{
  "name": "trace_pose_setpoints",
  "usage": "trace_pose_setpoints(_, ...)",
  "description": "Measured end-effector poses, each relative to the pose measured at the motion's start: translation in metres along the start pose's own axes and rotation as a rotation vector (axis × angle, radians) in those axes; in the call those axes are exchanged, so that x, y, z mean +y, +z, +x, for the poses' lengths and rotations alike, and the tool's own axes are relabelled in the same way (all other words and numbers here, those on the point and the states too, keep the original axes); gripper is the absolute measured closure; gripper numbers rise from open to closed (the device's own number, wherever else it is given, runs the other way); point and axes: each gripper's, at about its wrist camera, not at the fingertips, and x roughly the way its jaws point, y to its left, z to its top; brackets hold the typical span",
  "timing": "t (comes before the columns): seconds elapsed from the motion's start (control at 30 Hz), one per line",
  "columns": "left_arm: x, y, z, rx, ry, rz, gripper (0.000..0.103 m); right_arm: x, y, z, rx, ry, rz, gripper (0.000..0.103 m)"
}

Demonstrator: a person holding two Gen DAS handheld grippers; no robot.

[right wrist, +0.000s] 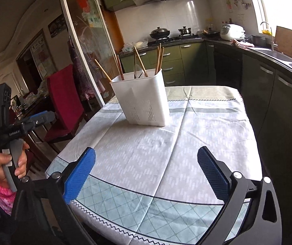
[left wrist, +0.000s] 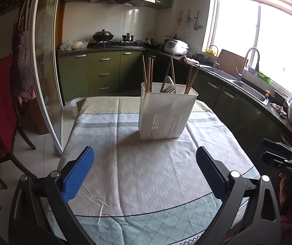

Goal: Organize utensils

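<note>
Now both grippers hang wide open over the cloth, holding nothing.

Toward the far end of the table [left wrist: 146,183] stands the white utensil holder [left wrist: 166,114], upright on the patterned tablecloth [right wrist: 156,153], with wooden chopsticks [left wrist: 148,73] leaning out of its compartments and a fork [left wrist: 169,89] beside a spoon [left wrist: 169,81] in the middle one. Nearer the camera, the left gripper [left wrist: 144,173] and the right gripper [right wrist: 146,173] sit well apart from the holder, blue pads spread. A hand [right wrist: 9,163] grips the left tool's handle.
</note>
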Motion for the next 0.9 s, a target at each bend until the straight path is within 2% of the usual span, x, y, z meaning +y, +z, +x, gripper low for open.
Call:
trace_pose_setpoints(0.23,-0.02,-0.036,-0.034,-0.07,0.111,0.053,0.007,0.031,-0.024,-0.033,-0.117,-0.16,-0.055,0.004)
trace_pose_setpoints(0.53,-0.027,-0.042,-0.081,-0.144,0.178,0.033,0.007,0.064,-0.052,-0.059,-0.178,-0.221,-0.088,0.004)
trace_pose_setpoints(0.73,-0.026,-0.048,-0.086,-0.138,0.205,0.05,0.007,0.068,-0.052,-0.072,-0.219,-0.254,-0.083,0.004)
trace_pose_setpoints(0.9,-0.025,-0.052,-0.09,-0.132,0.188,0.042,0.007,0.069,-0.051,-0.076,-0.219,-0.276,-0.083,0.004)
